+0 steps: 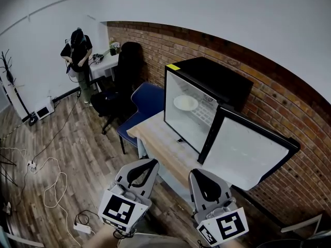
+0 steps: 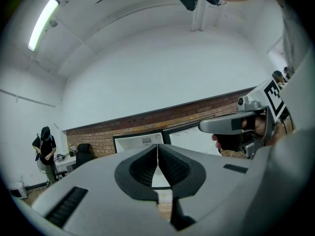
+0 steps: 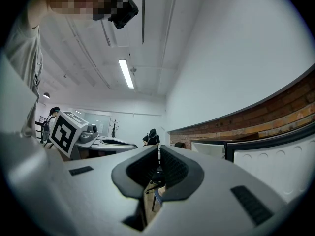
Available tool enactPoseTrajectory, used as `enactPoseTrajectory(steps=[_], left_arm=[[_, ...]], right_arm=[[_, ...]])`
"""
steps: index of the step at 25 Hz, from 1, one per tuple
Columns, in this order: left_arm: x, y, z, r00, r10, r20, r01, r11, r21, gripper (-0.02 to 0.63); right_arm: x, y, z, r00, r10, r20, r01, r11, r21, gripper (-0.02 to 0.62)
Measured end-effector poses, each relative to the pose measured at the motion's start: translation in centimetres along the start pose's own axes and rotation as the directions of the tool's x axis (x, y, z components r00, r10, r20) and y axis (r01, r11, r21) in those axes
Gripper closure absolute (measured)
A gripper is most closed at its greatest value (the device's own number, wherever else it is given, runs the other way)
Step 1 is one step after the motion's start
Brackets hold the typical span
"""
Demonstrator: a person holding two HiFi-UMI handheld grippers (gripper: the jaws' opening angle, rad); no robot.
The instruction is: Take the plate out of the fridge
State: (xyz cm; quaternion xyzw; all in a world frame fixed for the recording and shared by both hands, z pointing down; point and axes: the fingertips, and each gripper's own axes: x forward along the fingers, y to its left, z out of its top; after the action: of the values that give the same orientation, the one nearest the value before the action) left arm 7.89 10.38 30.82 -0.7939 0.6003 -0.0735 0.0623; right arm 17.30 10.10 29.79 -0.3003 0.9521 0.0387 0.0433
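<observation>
Head view: the plate (image 1: 185,103), white and round, lies flat on a shelf (image 1: 205,113) inside the open fridge (image 1: 207,76). The fridge stands on a wooden surface (image 1: 155,136) against a brick wall (image 1: 289,112), and its door (image 1: 248,151) is swung out toward 4 o'clock. Both tongs sit low in the frame, outside the fridge and well apart from the plate. The left tongs (image 1: 151,161) have the plate at their 1 o'clock. The right tongs (image 1: 196,172) have it between 11 and 12 o'clock. In the left gripper view the left tongs are pressed tip to tip with nothing between them, and the fridge's pale opening shows just beyond the tips. The right gripper view shows the right tongs likewise closed and empty, with the open door at their 3 o'clock.
</observation>
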Motion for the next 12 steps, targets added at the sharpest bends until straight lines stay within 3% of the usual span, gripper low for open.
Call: enactPoseTrajectory(steps=[12], left_arm=[[3.8,3.6,-1.3,1.0,-0.025,0.004,0.025,1.0,-0.001,0.587]], right_arm=[[5.2,-1.8,-1.7,1.0,-0.012,-0.019,0.012,1.0,-0.006,0.56]])
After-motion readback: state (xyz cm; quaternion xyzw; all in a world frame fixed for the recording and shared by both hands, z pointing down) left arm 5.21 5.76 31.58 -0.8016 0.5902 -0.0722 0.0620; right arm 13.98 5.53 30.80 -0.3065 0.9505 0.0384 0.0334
